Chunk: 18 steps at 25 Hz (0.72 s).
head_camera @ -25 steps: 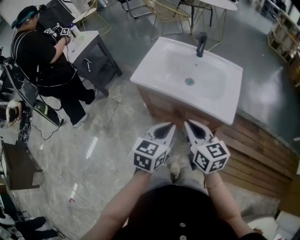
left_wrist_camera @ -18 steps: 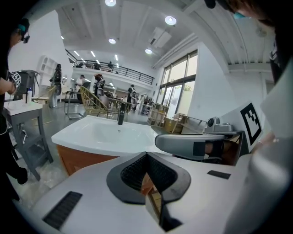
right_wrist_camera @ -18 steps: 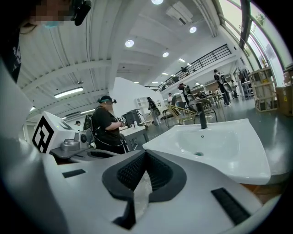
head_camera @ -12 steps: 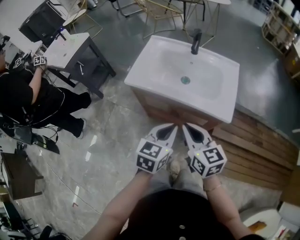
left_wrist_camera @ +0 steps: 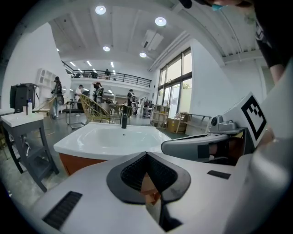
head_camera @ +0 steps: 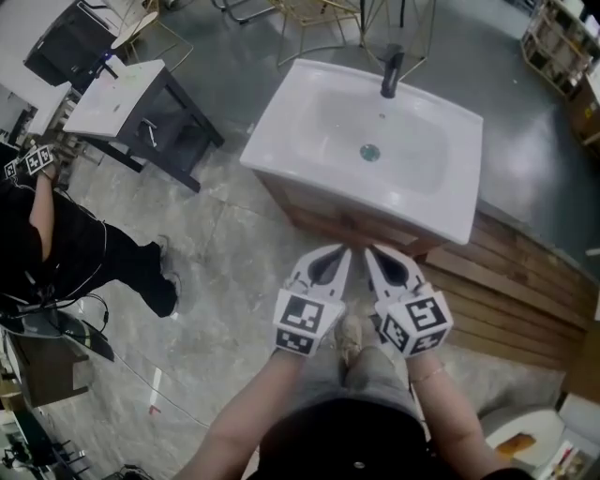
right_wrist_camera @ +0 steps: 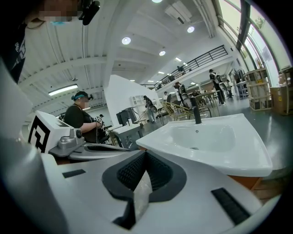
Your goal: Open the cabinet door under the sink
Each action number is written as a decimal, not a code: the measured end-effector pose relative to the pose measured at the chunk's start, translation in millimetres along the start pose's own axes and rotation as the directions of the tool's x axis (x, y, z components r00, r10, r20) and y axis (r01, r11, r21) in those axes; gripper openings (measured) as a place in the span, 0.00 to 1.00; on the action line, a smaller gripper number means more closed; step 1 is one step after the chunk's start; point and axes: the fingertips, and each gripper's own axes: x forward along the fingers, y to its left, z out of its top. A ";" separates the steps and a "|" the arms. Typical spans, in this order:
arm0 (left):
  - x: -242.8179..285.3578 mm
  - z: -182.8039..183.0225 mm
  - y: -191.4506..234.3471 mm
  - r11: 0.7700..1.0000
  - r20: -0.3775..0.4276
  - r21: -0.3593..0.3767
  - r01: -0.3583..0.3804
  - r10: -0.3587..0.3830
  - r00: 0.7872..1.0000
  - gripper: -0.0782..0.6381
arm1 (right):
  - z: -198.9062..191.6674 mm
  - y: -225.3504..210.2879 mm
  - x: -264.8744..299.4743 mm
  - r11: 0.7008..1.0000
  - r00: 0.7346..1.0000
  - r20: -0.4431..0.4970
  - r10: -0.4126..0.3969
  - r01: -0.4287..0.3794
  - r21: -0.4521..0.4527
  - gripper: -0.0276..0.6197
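A white sink with a black faucet sits on a wooden cabinet; only a strip of the cabinet's front shows under the basin, and I see no handle. My left gripper and right gripper hover side by side just in front of that strip, not touching it. Both are shut with nothing between the jaws. In the left gripper view the left gripper points at the sink and cabinet. The right gripper view shows the right gripper level with the sink.
A dark side table with a white top stands to the left of the sink. A person in black is at the left edge. Wooden slats run along the floor on the right. Wire chairs stand behind the sink.
Both grippers have sunk slightly in front of the cabinet, still shut. The head view has shifted, and the person in black has slid toward the left edge of the picture.
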 end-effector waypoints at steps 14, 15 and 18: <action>35.3 -54.2 24.8 0.999 -0.044 -0.034 0.020 -0.021 0.999 0.12 | -55.7 -29.0 39.0 0.997 0.998 -0.043 -0.045 0.047 0.060 0.05; 38.7 -60.6 24.6 0.999 -0.061 -0.037 0.033 -0.035 0.998 0.12 | -61.4 -31.1 41.7 0.997 0.998 -0.051 -0.044 0.047 0.061 0.05; 48.5 -79.7 25.1 0.997 -0.105 -0.051 0.060 -0.065 0.992 0.12 | -76.2 -36.3 49.3 0.996 0.997 -0.070 -0.045 0.050 0.068 0.05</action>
